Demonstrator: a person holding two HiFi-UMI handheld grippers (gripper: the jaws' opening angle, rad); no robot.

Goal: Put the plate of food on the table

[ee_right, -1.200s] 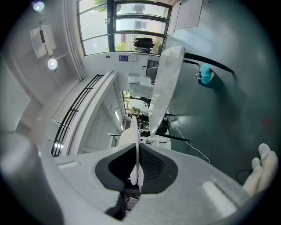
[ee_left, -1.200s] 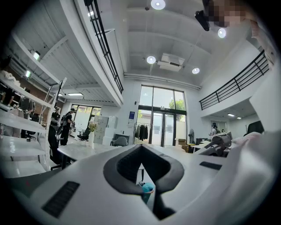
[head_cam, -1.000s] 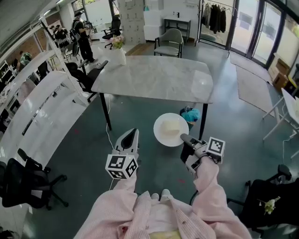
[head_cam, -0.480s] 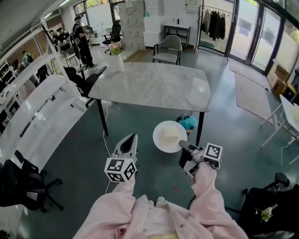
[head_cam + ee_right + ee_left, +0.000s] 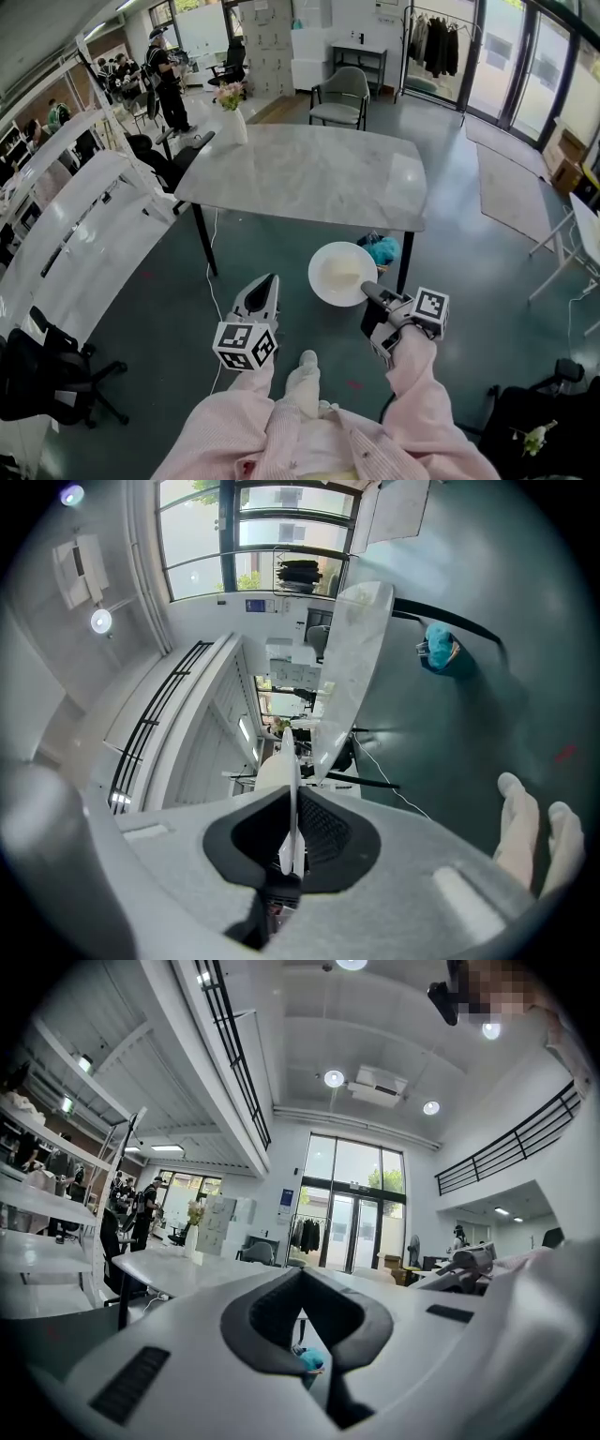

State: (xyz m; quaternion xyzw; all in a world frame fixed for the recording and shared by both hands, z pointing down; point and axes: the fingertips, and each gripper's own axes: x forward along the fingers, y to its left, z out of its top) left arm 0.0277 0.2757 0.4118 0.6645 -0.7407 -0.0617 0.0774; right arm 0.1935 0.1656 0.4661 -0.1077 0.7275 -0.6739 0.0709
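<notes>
Plate (image 5: 323, 285) of pale food (image 5: 341, 272) hangs level in the air, just short of the table (image 5: 309, 173). The right gripper (image 5: 368, 290) pinches only its near rim, and the left gripper (image 5: 266, 283) has its jaws together on nothing. The plate looks stiff, glossy and breakable, so this one-edge hold probably tips easily. A deep, firm bite on the rim seems safest.

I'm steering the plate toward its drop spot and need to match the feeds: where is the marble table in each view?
Head view: marble table, upper centre.
Left gripper view: left of centre, a low white slab seen nearly edge-on.
Right gripper view: upper centre, its top standing almost on end.
Shared landmark: teal bundle on the floor near a table leg.
</notes>
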